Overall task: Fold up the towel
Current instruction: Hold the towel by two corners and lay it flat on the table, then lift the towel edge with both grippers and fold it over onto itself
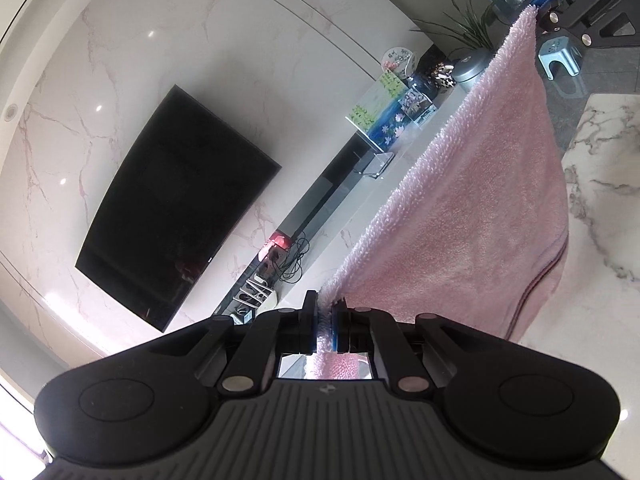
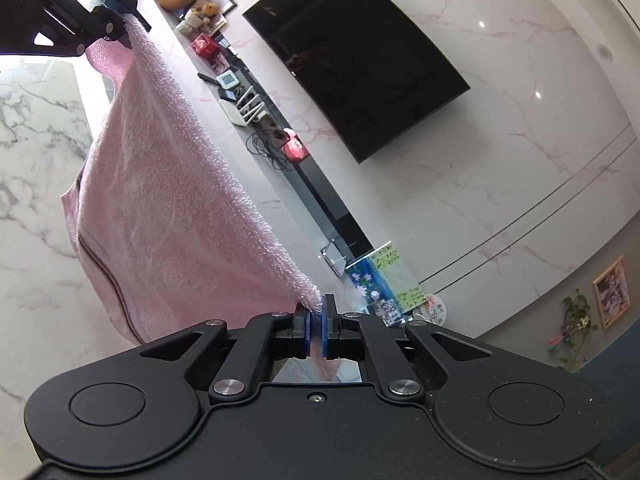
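A pink fluffy towel point(image 1: 480, 208) hangs in the air, stretched between my two grippers above a white marble table point(image 1: 600, 184). My left gripper point(image 1: 326, 312) is shut on one top corner of the towel. My right gripper point(image 2: 319, 312) is shut on the other top corner; it also shows at the top right of the left wrist view point(image 1: 540, 4). In the right wrist view the towel point(image 2: 160, 208) runs up to the left gripper point(image 2: 120, 12) at the top left. The towel's lower edge hangs down doubled toward the table point(image 2: 32, 160).
A black wall TV point(image 1: 172, 208) hangs on a marble wall. Below it runs a long white shelf point(image 1: 400, 152) with a picture stand point(image 1: 380, 116), cables, a potted plant point(image 1: 468, 40) and small items. A blue stool point(image 1: 560, 58) stands on the floor.
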`<state>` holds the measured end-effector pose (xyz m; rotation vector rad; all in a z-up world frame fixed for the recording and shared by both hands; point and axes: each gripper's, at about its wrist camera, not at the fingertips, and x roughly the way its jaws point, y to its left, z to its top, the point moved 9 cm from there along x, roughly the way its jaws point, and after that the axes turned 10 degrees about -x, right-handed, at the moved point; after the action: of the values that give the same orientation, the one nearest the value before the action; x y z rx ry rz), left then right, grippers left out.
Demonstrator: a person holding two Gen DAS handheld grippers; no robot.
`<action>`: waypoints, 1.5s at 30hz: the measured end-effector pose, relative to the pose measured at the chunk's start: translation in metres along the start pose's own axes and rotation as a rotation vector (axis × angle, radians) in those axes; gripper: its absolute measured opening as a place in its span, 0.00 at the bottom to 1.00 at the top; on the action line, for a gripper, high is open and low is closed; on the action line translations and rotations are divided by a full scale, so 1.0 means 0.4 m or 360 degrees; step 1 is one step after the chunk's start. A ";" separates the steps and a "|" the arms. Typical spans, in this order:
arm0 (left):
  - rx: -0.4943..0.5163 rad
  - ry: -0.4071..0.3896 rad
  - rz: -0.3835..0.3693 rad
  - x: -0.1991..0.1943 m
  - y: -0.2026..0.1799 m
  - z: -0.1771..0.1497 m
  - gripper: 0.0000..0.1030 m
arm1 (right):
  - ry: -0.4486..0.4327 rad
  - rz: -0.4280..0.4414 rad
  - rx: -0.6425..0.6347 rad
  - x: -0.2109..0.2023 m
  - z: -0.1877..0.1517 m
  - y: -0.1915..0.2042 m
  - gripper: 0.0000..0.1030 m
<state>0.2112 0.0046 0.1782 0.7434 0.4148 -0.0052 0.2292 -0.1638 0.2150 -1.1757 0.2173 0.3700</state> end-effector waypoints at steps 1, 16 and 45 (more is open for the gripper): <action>0.0017 0.0018 -0.0039 -0.006 -0.020 -0.019 0.05 | 0.0006 0.0025 -0.0012 -0.006 -0.009 0.019 0.02; 0.0139 0.0425 -0.0680 -0.155 -0.354 -0.390 0.06 | 0.0196 0.0740 -0.0076 -0.185 -0.247 0.510 0.02; -0.0093 0.0579 -0.0870 -0.350 -0.528 -0.660 0.21 | 0.0311 0.1071 0.0244 -0.303 -0.396 0.771 0.05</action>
<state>-0.0451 0.0023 -0.0825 0.5537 0.9524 -0.3739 0.0008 -0.2280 -0.0652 -0.9623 0.8068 0.8107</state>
